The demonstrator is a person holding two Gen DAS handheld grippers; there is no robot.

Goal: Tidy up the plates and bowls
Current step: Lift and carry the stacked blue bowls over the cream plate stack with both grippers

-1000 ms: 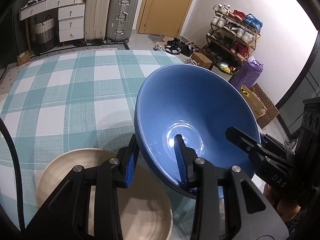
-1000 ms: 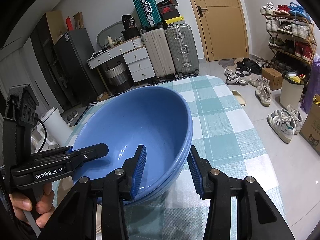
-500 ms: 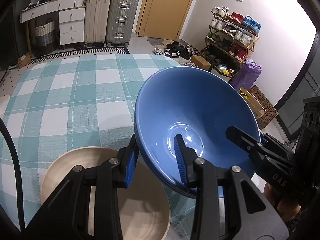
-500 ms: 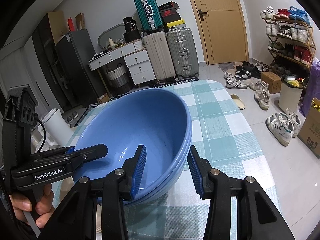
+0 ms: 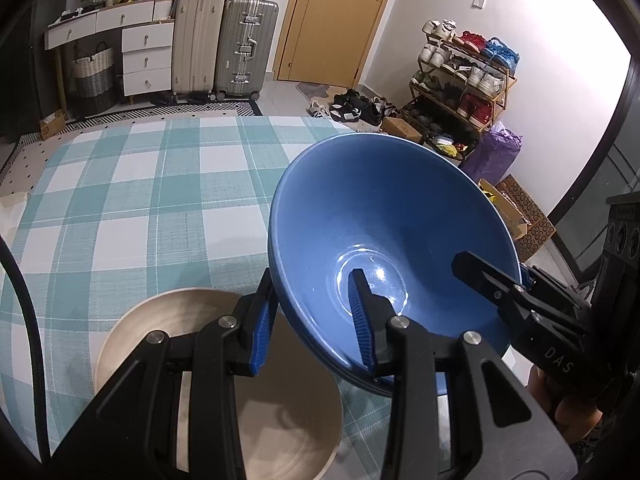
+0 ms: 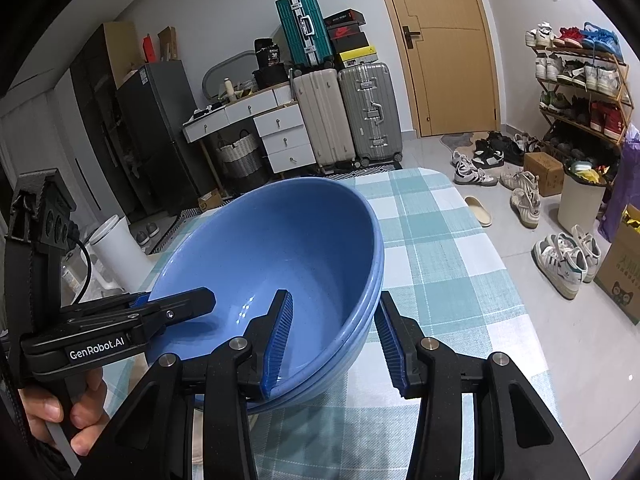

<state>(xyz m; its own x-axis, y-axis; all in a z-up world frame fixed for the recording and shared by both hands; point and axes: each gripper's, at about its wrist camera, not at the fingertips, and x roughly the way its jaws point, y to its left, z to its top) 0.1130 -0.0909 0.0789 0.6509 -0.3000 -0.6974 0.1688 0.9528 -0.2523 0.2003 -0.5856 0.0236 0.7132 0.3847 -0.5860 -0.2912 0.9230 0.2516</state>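
Observation:
A stack of blue bowls (image 5: 384, 232) is held tilted above the checked table. My left gripper (image 5: 312, 320) straddles the rim on one side, one finger inside and one outside, shut on it. My right gripper (image 6: 332, 340) straddles the opposite rim the same way, shut on it; the bowls also fill the right wrist view (image 6: 280, 256). A beige plate (image 5: 280, 408) lies on the table under my left gripper, partly hidden by its fingers.
The table has a teal and white checked cloth (image 5: 140, 200). Beyond it stand suitcases (image 5: 224, 44), a white drawer unit (image 5: 144, 56), a door and a shoe rack (image 5: 460, 76). Shoes lie on the floor (image 6: 560, 256) right of the table.
Both grippers have lifted the blue bowls a little higher above the table, still holding the rim. The beige plate has stayed in place.

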